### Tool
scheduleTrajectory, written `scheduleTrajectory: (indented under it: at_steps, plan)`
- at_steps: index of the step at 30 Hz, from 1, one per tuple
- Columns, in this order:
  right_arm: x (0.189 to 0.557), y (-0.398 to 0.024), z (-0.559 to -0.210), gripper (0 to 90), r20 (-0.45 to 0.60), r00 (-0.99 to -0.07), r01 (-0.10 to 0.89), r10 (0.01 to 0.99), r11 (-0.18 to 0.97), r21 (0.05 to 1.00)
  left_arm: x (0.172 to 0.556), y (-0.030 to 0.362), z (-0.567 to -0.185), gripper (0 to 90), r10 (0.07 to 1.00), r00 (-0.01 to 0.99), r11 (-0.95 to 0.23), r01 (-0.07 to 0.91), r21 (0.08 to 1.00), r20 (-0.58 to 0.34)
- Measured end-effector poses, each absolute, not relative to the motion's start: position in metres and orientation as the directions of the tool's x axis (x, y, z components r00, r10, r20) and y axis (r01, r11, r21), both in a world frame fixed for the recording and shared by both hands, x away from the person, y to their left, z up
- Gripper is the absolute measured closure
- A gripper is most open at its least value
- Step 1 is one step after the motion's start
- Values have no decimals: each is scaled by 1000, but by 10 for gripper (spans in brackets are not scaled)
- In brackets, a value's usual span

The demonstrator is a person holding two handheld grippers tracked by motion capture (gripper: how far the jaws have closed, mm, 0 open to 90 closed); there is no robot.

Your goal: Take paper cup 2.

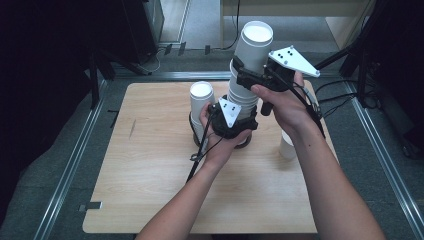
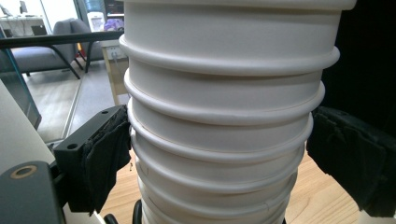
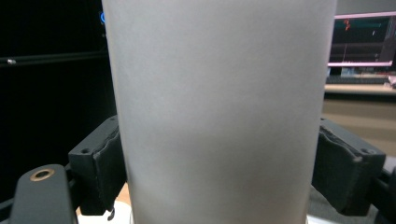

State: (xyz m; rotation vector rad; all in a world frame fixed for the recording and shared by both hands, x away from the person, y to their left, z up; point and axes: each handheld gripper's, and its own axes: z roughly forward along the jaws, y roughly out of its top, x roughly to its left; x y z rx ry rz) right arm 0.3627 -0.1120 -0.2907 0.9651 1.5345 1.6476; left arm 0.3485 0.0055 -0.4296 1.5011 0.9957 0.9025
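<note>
If the right gripper point(image 1: 248, 75), clamped on the top cup point(image 1: 254, 47), lifts crookedly, the paper-cup stack point(image 1: 241, 100) gripped by the left gripper point(image 1: 231, 121) could topple.

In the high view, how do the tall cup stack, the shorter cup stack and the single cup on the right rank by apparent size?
1. Tall cup stack, clearly largest.
2. Shorter cup stack.
3. Single cup, smallest, though the right forearm hides part of it, so this is unsure.
</note>
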Motion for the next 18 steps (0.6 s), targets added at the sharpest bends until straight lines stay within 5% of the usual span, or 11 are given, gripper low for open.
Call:
scheduleTrajectory:
  at_steps: [18]
  plan:
    - [342,-119,-259,156,50,-480,-85,876,-103,991,348,7,-430,72,929,368,-94,121,988,43]
